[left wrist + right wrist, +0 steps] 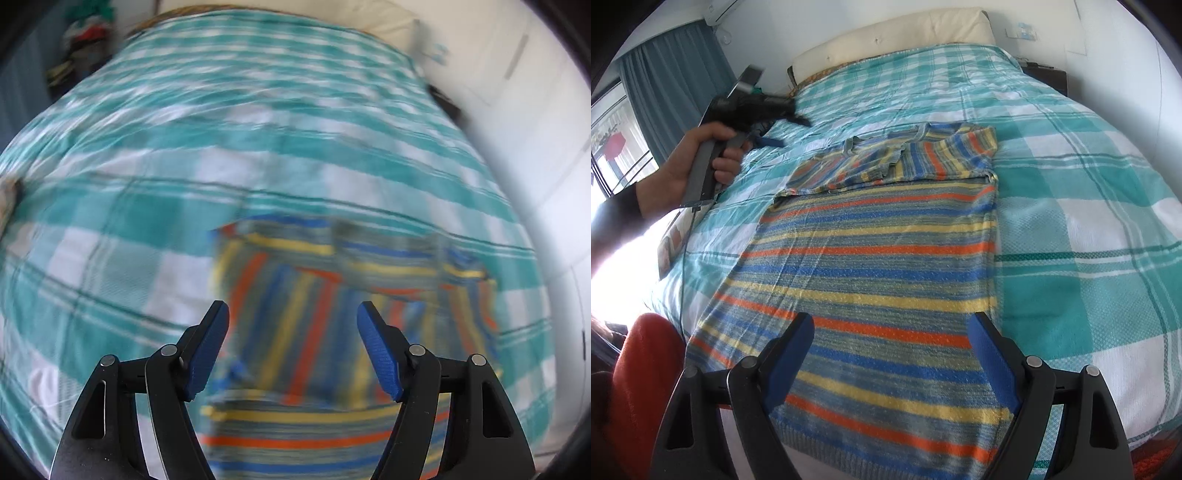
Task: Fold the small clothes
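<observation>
A small knitted shirt (871,258) with blue, yellow, orange and grey stripes lies flat on the bed, its sleeves folded in across the chest near the collar. My right gripper (892,317) hangs open just above the shirt's hem, with nothing between its fingers. In the right wrist view a hand holds my left gripper (786,129) in the air, off the shirt's far left corner. The left wrist view is blurred: the left gripper (293,304) is open and empty above the shirt (314,332).
A teal and white checked cover (1071,184) spreads over the bed. A cream headboard cushion (897,33) is at the far end, with a dark nightstand (1045,74) to its right. A blue curtain (672,74) hangs at the left. Something red (646,387) sits at the near left.
</observation>
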The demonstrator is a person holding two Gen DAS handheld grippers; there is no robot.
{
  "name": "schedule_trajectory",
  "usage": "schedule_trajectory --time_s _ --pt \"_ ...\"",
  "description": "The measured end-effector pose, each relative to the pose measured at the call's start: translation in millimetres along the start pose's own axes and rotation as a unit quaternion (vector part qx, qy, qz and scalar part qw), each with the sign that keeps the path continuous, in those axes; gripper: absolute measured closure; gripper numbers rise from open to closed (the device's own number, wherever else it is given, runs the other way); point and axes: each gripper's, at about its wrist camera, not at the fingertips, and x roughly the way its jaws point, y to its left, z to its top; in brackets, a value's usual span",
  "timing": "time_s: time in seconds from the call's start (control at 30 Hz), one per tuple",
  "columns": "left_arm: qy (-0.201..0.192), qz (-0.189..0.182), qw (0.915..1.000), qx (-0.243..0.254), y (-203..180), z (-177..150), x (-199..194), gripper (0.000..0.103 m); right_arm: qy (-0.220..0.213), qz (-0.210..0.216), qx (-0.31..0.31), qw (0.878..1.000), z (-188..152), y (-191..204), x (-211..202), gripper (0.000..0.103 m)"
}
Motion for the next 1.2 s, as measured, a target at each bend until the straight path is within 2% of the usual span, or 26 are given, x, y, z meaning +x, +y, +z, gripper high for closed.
schedule_trajectory --time_s 0.07,0.13,0.17,0.2,0.27,0.33,0.37,0.5,0.6,0.63,0.73,0.77,0.8,0.87,0.93,0.97,1.03,1.13,1.2 --pt "0.023 0.023 0.9994 0.006 17.0 -14.3 19.3 0.030 0.006 0.002 0.008 1.000 0.0 -3.5 3.2 0.018" --pt "0.050 0.074 0.9954 0.034 24.1 -36.8 42.5 0.033 0.010 0.002 0.012 1.000 -1.2 -6.2 4.3 0.018" --pt "0.065 0.120 0.9892 0.052 31.1 -49.9 55.5 0.044 0.010 0.001 0.014 1.000 -1.1 -6.6 4.2 0.018" --pt "0.071 0.133 0.9873 0.050 37.9 -58.2 62.5 0.043 0.010 0.001 0.014 1.000 -1.2 -6.8 4.0 0.018" --pt "0.046 0.127 0.9907 0.016 50.7 -63.2 54.2 0.041 0.007 -0.001 0.015 1.000 -1.1 -7.1 2.7 0.018" --pt "0.049 0.157 0.9863 0.009 53.5 -60.7 45.9 0.045 0.006 -0.004 0.014 1.000 -1.0 -7.9 2.9 0.018" --pt "0.043 0.145 0.9884 0.011 52.6 -58.3 39.3 0.045 0.007 -0.005 0.014 1.000 -1.0 -8.3 3.5 0.018" --pt "-0.023 0.088 0.9955 0.029 31.8 -47.0 4.6 0.041 0.008 -0.002 0.017 1.000 1.0 -10.4 6.0 0.018" --pt "-0.040 0.045 0.9965 0.059 8.0 -45.3 7.3 0.040 0.004 -0.004 0.010 1.000 4.7 -9.1 5.2 0.018" --pt "-0.035 0.043 0.9958 0.072 2.7 -48.5 16.2 0.040 0.004 -0.004 0.008 1.000 7.2 -8.6 4.4 0.018" --pt "0.032 0.098 0.9882 0.113 5.7 -74.5 65.5 0.039 0.007 0.000 0.003 1.000 24.1 -4.5 -1.3 0.018" --pt "0.009 0.086 0.9903 0.109 12.6 -83.2 65.6 0.037 0.009 0.005 0.000 1.000 33.0 -1.6 -3.9 0.018" --pt "-0.005 0.083 0.9914 0.100 17.8 -85.1 60.7 0.029 0.013 0.011 -0.004 1.000 44.9 2.6 -6.2 0.018" --pt "0.001 0.078 0.9943 0.072 27.5 -84.6 52.1 0.027 0.032 0.027 -0.005 0.999 69.2 11.4 -4.5 0.018" --pt "-0.004 0.065 0.9960 0.061 33.2 -85.2 36.0 0.027 0.084 0.064 0.010 0.994 98.7 19.1 16.3 0.020" --pt "-0.010 0.061 0.9962 0.061 32.7 -86.8 28.2 0.029 0.104 0.088 0.029 0.990 112.0 20.9 30.9 0.023" --pt "-0.024 0.045 0.9962 0.071 28.9 -92.3 11.2 0.029 0.119 0.122 0.079 0.982 139.4 20.2 66.9 0.045" --pt "-0.026 0.026 0.9954 0.088 25.0 -104.8 -1.8 0.029 0.110 0.109 0.114 0.981 173.7 22.7 122.9 0.065" --pt "-0.019 0.021 0.9955 0.090 28.2 -117.3 -4.4 0.029 0.077 0.079 0.091 0.990 190.6 30.1 149.0 0.065"
